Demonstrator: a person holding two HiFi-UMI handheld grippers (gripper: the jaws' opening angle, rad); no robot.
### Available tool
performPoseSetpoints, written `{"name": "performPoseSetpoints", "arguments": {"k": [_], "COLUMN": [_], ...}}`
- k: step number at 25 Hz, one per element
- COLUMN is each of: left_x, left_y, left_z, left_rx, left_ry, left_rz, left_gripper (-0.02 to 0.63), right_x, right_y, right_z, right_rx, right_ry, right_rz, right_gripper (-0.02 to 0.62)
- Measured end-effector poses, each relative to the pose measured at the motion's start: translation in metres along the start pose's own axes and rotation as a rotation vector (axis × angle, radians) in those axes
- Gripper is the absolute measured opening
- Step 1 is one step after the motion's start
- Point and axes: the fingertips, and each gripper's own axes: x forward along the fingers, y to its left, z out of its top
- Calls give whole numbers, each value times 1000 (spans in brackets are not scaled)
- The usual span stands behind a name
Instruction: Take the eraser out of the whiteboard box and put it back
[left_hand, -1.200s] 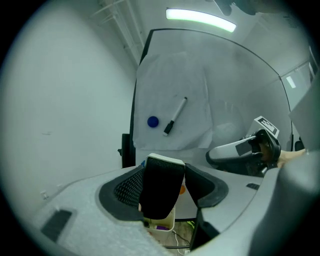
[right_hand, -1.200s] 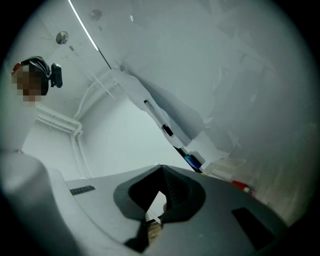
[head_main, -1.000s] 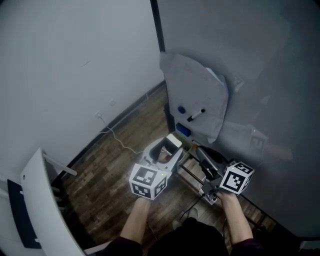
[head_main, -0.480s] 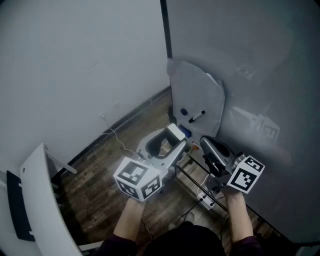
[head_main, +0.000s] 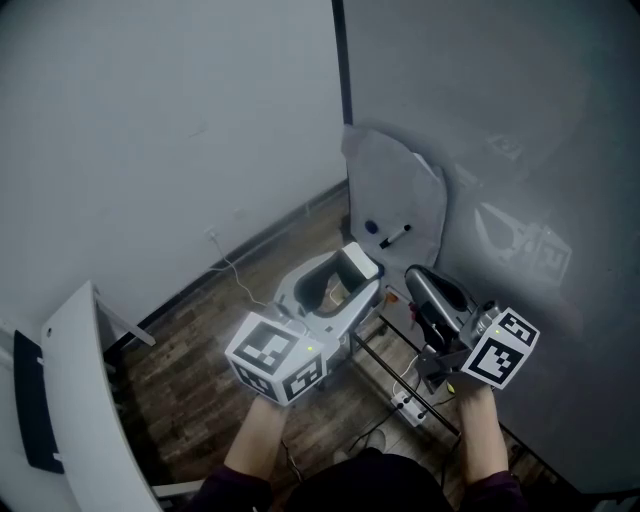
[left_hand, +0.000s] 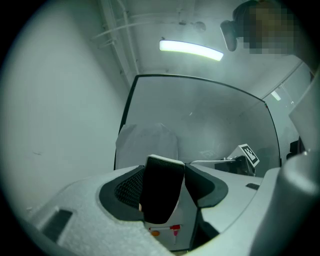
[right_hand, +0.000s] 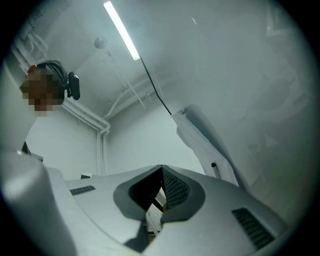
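Both forearms reach forward. The grey left gripper (left_hand: 163, 176) clamps the black-felt, white-backed eraser (left_hand: 161, 195) upright; the grey right gripper (right_hand: 161, 173) is pinched closed, empty.

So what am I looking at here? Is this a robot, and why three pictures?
No robot: a person holds two grey hand grippers, and the cubes with square markers are part of them. One picture comes from a camera on the person's head, looking down at a wooden floor and a grey whiteboard. The other two come from cameras riding on the grippers. The left gripper is shut on a black eraser with a white back. The right gripper is shut and empty. A frosted plastic box on the whiteboard holds a black marker.
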Motion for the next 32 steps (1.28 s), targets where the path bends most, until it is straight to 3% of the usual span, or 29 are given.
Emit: {"name": "performPoseSetpoints", "arguments": {"k": [21,32], "left_x": [0,8], "left_y": [1,12], "left_z": [1,-19], "left_rx": [15,-14], "left_ry": [-7,17], "left_rz": [8,18], "left_gripper": [247,247], "right_x": [-2,0], "right_y": [3,-11], "right_z": [2,-9], "right_rx": [-9,-8], "right_ry": [-7,8], "right_rz": [-4,-25], "right_gripper": [3,3]}}
